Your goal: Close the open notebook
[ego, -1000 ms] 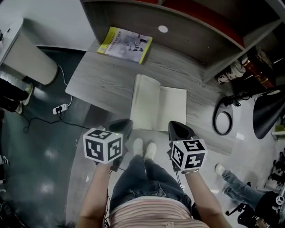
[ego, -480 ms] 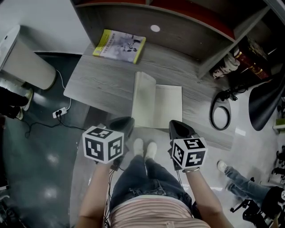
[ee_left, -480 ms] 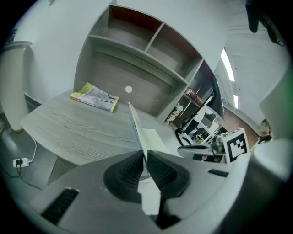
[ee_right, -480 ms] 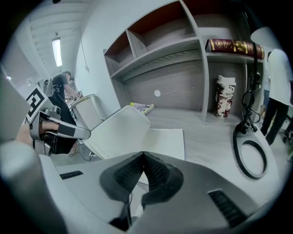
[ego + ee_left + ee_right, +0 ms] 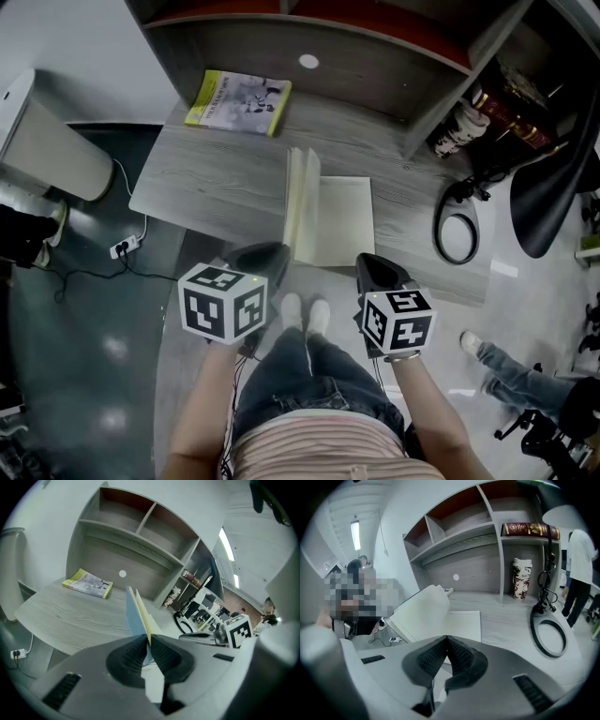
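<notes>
The left gripper (image 5: 149, 641) had its jaws pinched nearly together on the lower edge of the raised left half of the notebook (image 5: 138, 611), a thin sheaf of cover and leaves running down between the pads. The right gripper (image 5: 446, 639) had its jaws closed tip to tip with nothing between them, and hung just short of the desk's near edge. In the head view the notebook (image 5: 333, 220) lay at twelve o'clock from the person on the grey desk (image 5: 216, 178). Its right half was flat, and its left half stood close to upright along the spine. To do the step well, I judged that the left gripper (image 5: 270, 255) should carry the held half in an arc toward three o'clock, pivoting about the spine rather than pulling toward six o'clock, which would drag the whole book off the edge. The grip looked shallow, so loose leaves might fan out or slip. A slow swing and a release only once the cover lay low over the right page seemed wise. The right gripper (image 5: 377, 267) could press the flat page at its four o'clock corner to steady it. A yellow booklet (image 5: 239, 101) lay at eleven o'clock from the notebook and a black ring (image 5: 457, 234) at three o'clock, both well apart from the swing.
</notes>
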